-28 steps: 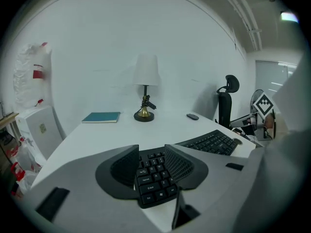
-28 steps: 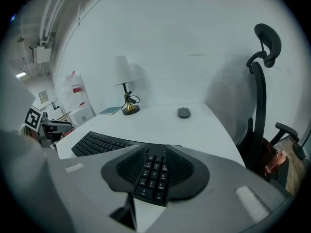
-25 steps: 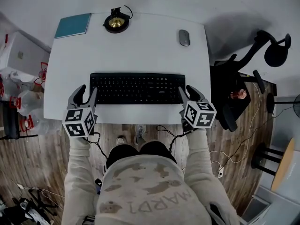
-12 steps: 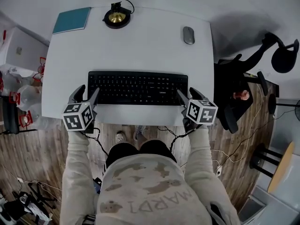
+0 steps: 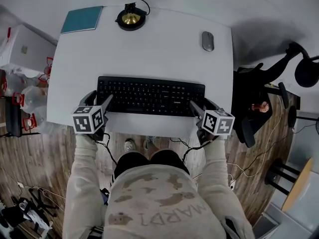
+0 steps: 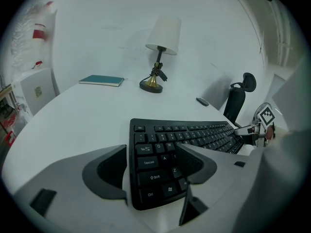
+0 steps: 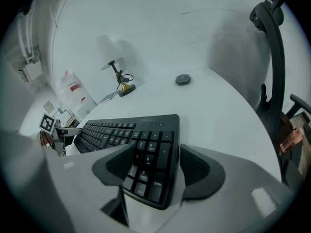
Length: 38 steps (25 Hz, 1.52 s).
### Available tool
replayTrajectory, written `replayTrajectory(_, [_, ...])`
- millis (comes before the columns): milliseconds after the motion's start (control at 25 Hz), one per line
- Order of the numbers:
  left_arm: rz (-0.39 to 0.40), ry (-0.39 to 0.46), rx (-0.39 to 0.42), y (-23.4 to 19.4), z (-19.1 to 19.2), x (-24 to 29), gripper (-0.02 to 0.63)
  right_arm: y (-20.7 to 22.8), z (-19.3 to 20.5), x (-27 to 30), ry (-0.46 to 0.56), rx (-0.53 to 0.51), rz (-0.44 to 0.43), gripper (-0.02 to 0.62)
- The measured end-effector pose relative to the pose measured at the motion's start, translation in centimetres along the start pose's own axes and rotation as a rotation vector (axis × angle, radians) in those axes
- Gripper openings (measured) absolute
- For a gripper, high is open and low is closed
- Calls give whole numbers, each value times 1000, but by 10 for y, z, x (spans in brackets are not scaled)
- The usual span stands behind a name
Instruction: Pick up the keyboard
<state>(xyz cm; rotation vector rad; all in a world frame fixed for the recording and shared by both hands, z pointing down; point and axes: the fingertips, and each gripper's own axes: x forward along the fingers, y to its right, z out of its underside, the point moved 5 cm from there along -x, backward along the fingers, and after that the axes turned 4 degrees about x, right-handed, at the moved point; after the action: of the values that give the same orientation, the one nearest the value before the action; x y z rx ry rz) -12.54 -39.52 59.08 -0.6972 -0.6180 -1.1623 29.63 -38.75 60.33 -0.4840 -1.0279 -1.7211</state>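
Keyboard (image 5: 151,96): black, lying flat on the white counter (image 5: 149,49). Its long side runs along the near edge and close to it, about midway between the left and right edges.

Left tongs (image 5: 98,99): jaws wide apart, having just been opening. They straddle the keyboard's left end and grip nothing. In the left gripper view (image 6: 153,166) the outer jaw sits on the bare counter just beside the keyboard's short edge, and the inner jaw hangs over the letter keys. It looks to be just above the keys, though from here I could not swear that it clears them.

Right tongs (image 5: 202,105): also spread wide, just opened, around the keyboard's right end. In the right gripper view (image 7: 156,168) the number pad lies between the jaws. One jaw is past the short edge, over the counter, and the other is over the keys. No squeeze on anything.

Lamp (image 5: 131,19): at the far edge, a little left of middle. It stands upright with a brass stem on a dark round foot and a white shade.

Book (image 5: 82,19): teal, flat at the far left corner.

Mouse (image 5: 208,41): grey, near the far right corner, well apart from the keyboard.

Chair (image 5: 254,108): black, just off the right edge.

Sleeves (image 5: 84,183): pale, both reaching in from the near edge, one to each tongs.
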Motion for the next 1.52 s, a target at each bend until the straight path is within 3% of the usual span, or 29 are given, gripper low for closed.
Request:
replayTrajectory(240, [25, 2, -58, -2, 5, 4, 324, 0, -1, 1, -34, -20, -11, 302])
replayTrajectory(520, [12, 4, -37, 0, 5, 3, 316, -2, -2, 0, -32, -16, 9, 299])
replayTrajectory(840, [-11, 93, -4, 1, -8, -19, 314, -13, -7, -14, 93, 15, -15, 298])
replayTrajectory(1520, [-12, 359, 95, 11, -48, -97, 314, -63, -26, -88, 388, -87, 11, 295])
